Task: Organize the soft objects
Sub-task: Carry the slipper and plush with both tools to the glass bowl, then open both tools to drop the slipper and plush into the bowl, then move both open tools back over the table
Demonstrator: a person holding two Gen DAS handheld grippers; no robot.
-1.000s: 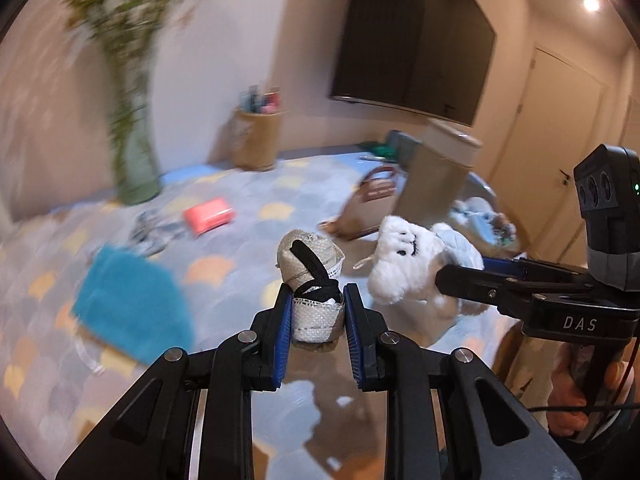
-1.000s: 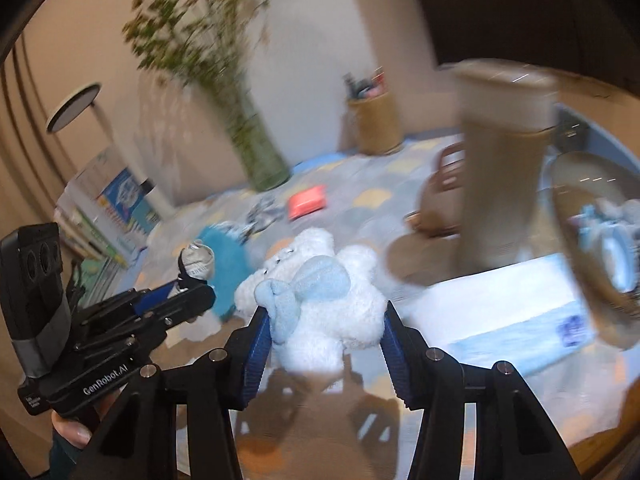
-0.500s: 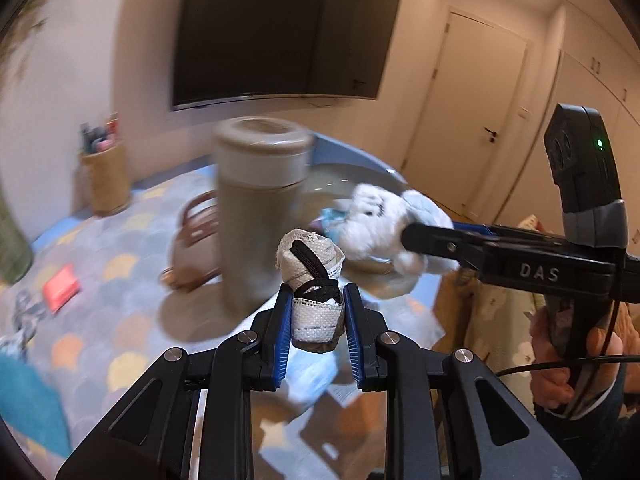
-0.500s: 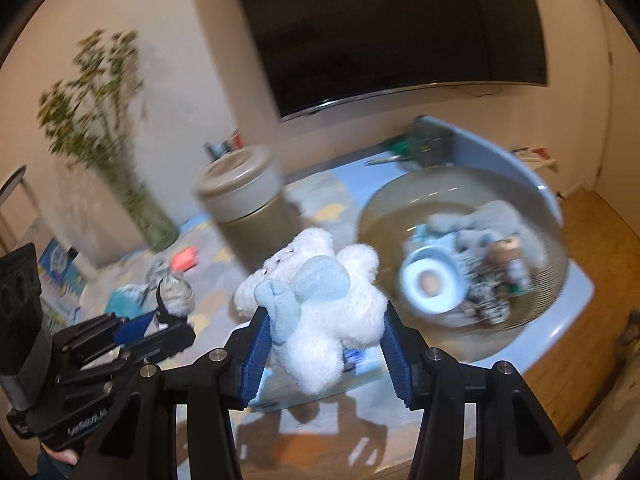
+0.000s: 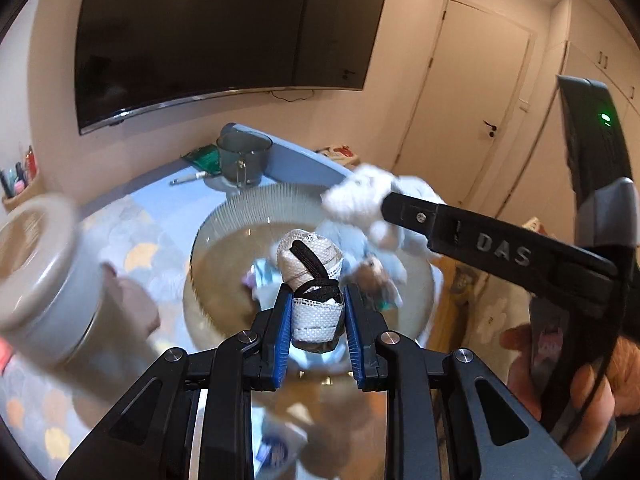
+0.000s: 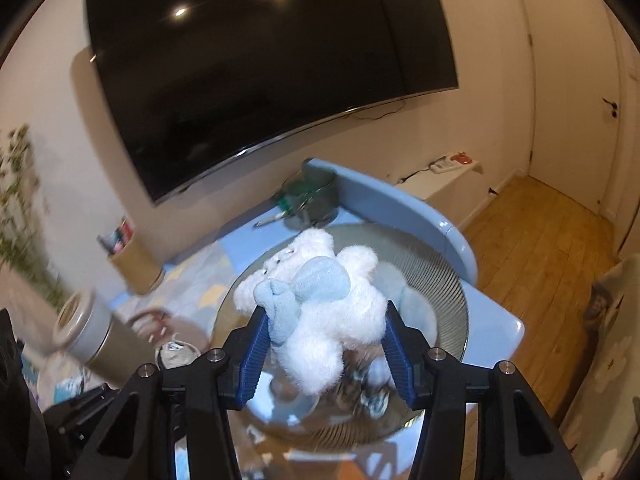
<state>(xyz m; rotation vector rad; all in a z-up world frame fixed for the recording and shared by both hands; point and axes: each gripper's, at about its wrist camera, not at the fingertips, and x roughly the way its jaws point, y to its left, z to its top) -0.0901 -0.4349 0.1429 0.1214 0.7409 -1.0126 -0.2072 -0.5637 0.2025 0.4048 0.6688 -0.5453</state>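
The glass bowl (image 6: 452,280) on the tabletop lies directly below both jaws. The right gripper (image 6: 324,354), jaws opening, carries the white plush toy (image 6: 320,300); the left gripper (image 5: 316,322), nearly closed, pinches a small woven shoe (image 5: 314,276).

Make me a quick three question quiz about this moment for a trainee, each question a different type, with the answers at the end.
1. True or false: the left gripper is empty.
2. What lies between the right gripper's fingers? A) a pink pouch B) a white plush toy with a blue bow C) a mug
3. Fill in: both grippers hang over the ribbed glass ____, which already holds soft items.

Key:
1. False; it is shut on a small woven shoe with a black strap.
2. B; the jaws are opening.
3. bowl
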